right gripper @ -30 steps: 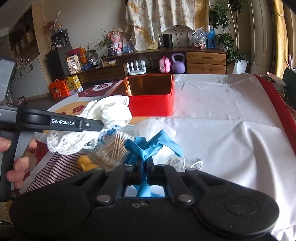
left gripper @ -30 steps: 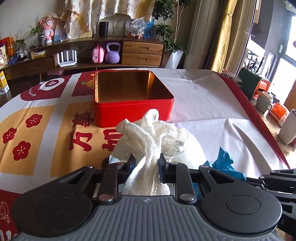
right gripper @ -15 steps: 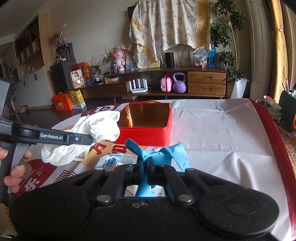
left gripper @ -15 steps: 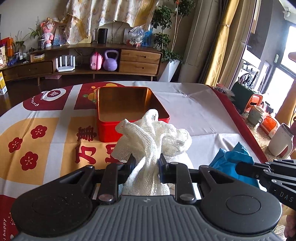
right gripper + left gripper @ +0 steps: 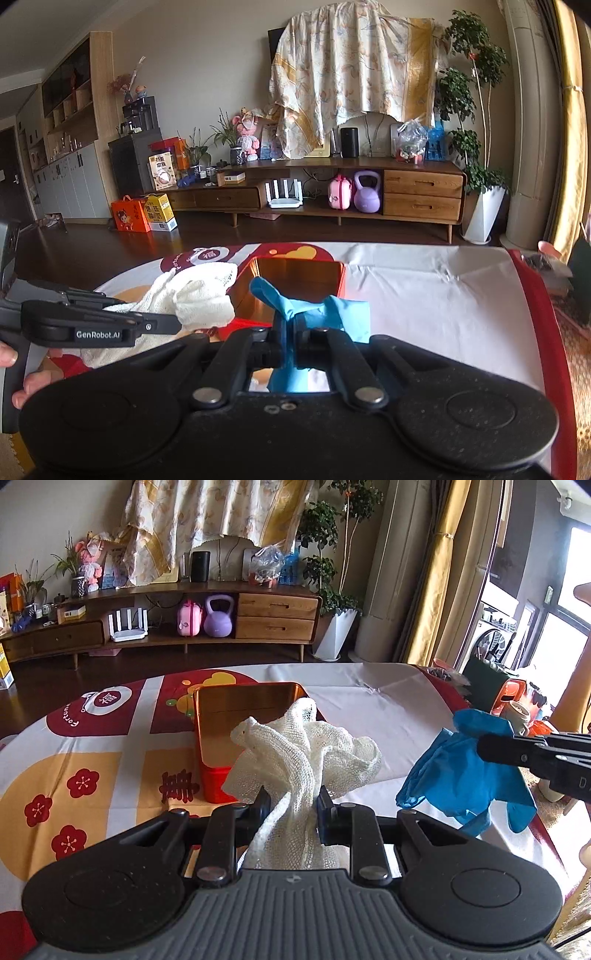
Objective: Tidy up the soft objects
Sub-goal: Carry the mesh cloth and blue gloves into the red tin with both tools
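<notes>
Nothing is stowed yet: the red tin (image 5: 255, 738) near the table's far edge sits empty, while the left gripper (image 5: 291, 805) pinches white mesh cloth (image 5: 306, 746) and the right gripper (image 5: 291, 345) clamps a blue glove (image 5: 314, 310), both aloft near it

left gripper (image 5: 291, 799): black fingers, round silver pivot screws, grey ribbed housing
right gripper (image 5: 291, 341): black speckled body, silver screws
side marking: white "GenRobot.AI" lettering

Right gripper (image 5: 290, 341) clamps a blue glove (image 5: 314, 308) before the red tin (image 5: 295, 275); left gripper (image 5: 177, 323), left of the tin, grips white mesh cloth (image 5: 195, 295).
</notes>
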`<act>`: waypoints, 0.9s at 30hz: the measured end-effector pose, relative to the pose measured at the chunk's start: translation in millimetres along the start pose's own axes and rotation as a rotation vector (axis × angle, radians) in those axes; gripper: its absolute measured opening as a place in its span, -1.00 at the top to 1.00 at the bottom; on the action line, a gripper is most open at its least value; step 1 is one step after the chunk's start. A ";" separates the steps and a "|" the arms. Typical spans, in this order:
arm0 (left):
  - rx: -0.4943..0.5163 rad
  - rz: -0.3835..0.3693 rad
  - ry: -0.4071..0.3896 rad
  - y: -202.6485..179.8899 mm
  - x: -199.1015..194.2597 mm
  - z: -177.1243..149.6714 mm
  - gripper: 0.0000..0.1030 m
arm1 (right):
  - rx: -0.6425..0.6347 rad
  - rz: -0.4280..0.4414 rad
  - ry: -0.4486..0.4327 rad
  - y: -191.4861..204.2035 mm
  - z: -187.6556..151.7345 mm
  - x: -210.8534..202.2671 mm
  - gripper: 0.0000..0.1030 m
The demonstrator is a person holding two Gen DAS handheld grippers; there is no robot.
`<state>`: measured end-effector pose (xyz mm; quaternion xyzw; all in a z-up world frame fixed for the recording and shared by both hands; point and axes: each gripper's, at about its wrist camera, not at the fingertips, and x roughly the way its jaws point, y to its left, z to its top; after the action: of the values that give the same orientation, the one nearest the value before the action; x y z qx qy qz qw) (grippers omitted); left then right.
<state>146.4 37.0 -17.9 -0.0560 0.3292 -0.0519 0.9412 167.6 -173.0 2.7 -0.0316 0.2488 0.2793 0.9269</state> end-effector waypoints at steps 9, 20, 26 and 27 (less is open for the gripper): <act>0.036 0.026 -0.015 5.6 22.6 29.8 0.54 | -0.050 0.014 -0.002 -2.3 32.0 36.6 0.95; 0.079 0.067 -0.006 15.1 77.6 73.0 0.54 | -0.110 0.013 0.010 -7.9 48.8 92.9 0.94; 0.070 0.081 0.038 22.8 121.4 86.3 0.54 | -0.104 0.012 0.023 -14.5 55.9 133.5 0.94; 0.069 0.086 0.048 24.6 129.5 87.6 0.54 | -0.103 0.018 0.029 -14.5 55.0 140.1 0.94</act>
<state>303.5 50.2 -32.8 -0.0083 0.3515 -0.0240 0.9358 300.7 -103.9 -17.4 -0.0811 0.2480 0.2995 0.9177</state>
